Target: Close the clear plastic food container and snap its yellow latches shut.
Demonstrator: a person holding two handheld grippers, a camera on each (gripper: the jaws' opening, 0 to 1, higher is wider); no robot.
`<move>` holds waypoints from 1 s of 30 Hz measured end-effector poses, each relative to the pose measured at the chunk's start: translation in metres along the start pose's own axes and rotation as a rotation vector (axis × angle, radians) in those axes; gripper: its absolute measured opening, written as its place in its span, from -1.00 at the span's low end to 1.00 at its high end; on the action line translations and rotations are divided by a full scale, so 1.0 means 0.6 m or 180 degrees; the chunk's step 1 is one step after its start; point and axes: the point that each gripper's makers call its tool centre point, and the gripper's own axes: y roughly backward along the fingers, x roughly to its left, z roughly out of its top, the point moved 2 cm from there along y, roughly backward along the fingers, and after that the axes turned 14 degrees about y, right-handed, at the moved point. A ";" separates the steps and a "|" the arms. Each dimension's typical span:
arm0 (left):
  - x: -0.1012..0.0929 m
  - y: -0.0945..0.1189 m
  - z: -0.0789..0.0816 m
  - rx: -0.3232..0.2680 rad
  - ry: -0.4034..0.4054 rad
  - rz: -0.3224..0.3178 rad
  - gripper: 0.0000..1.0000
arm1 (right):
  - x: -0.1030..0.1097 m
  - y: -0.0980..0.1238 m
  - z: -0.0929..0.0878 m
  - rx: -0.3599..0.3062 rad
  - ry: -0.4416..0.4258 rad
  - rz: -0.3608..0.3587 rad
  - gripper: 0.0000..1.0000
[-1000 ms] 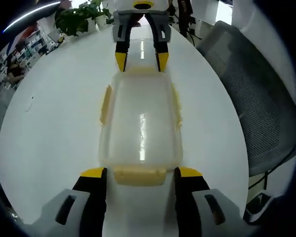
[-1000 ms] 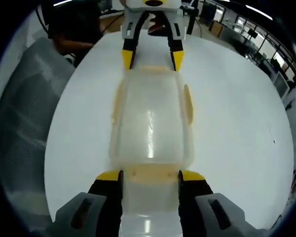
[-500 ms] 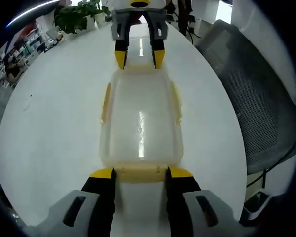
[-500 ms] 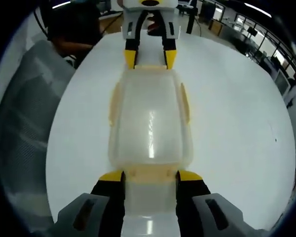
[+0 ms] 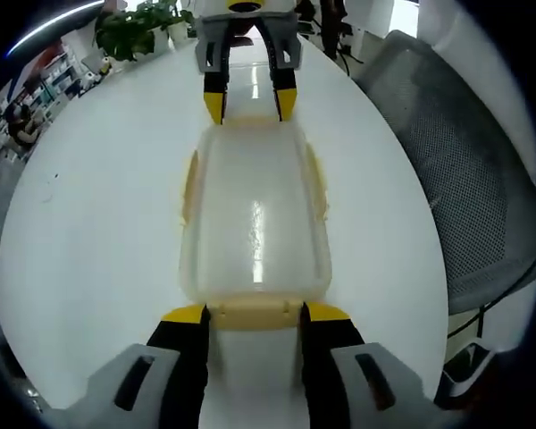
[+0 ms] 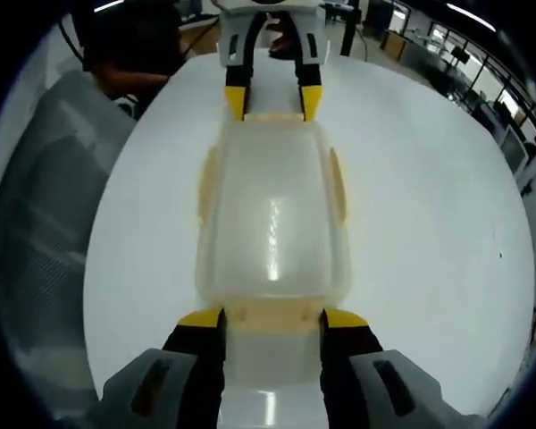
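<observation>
The clear plastic container (image 5: 255, 210) lies lid-on along the white table (image 5: 89, 223). In the left gripper view my left gripper (image 5: 255, 313) is shut on the yellow end latch (image 5: 255, 315) at the near end, one jaw against each side of it. The right gripper (image 5: 250, 103) stands at the far end. In the right gripper view my right gripper (image 6: 272, 318) holds the other yellow end latch (image 6: 272, 315) the same way, and the left gripper (image 6: 274, 100) shows across the container (image 6: 272, 214). Yellow side latches (image 5: 189, 188) (image 6: 338, 183) stick out a little from the long sides.
A grey mesh chair (image 5: 464, 179) stands beside the table, seen also as the chair (image 6: 36, 206) in the right gripper view. A potted plant (image 5: 134, 31) sits at the table's far edge. A person in dark clothes (image 6: 125, 45) is behind the table. Office desks lie beyond.
My left jaws have drawn in from either side until they meet the near end latch. The right jaws narrowed slightly on theirs. Both views have edged closer to the container.
</observation>
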 end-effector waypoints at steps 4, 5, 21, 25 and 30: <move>0.000 0.000 -0.001 -0.0014 0.0024 -0.0009 -0.21 | -0.001 0.000 0.000 0.0025 -0.0077 -0.0006 -0.21; 0.000 0.000 0.000 -0.0011 0.0030 -0.0009 -0.21 | -0.001 0.000 0.000 0.0023 -0.0069 -0.0009 -0.21; -0.008 0.001 -0.004 -0.0050 0.0204 0.0110 -0.23 | -0.002 0.001 0.002 0.0082 0.0055 -0.0058 -0.23; -0.015 0.002 -0.005 -0.0004 0.0191 0.0138 -0.24 | 0.002 0.003 0.005 0.0075 0.0060 -0.0045 -0.23; -0.016 0.007 -0.001 -0.0016 0.0240 0.0173 -0.24 | 0.000 0.015 0.007 0.0080 0.0112 -0.0090 -0.23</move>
